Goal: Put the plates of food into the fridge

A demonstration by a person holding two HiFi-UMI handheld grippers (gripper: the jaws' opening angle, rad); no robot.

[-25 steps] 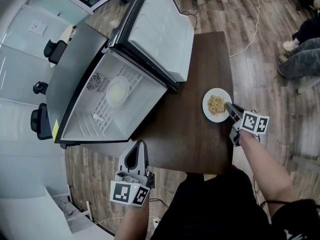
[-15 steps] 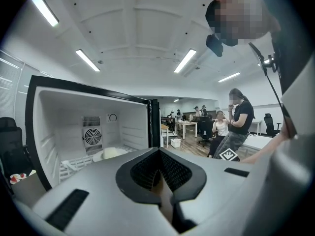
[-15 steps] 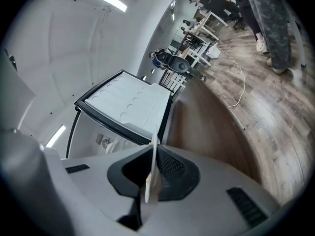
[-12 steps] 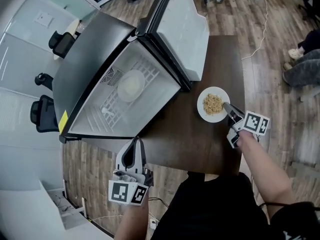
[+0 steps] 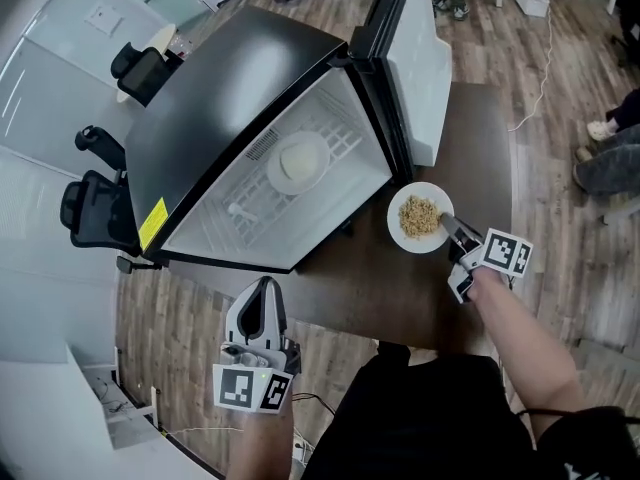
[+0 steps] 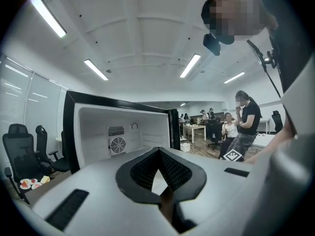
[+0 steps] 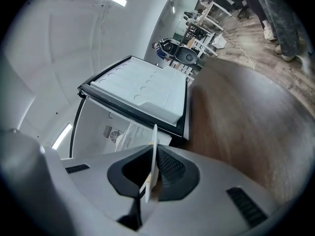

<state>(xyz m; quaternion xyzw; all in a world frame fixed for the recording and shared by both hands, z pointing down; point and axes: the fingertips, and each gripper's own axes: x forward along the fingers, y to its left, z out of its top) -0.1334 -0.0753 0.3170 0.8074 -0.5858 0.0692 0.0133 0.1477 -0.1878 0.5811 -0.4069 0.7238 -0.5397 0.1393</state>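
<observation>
Progress looks about half made: one pale plate (image 5: 301, 162) already lies on the wire shelf inside the open fridge (image 5: 215, 108). A second plate of food (image 5: 420, 218) sits just outside its mouth, over the table (image 5: 400, 298), its rim clamped in the right gripper (image 5: 449, 226). With the left gripper (image 5: 264, 288) closed on nothing, what remains, I judge, is carrying that plate in and releasing it.

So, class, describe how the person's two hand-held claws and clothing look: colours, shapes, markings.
The left claw and right claw each have a pale grey shell with black ridged pads set in a V-shaped notch. Each carries a white cube printed with black square markers. The person wears a black top with short sleeves.
</observation>
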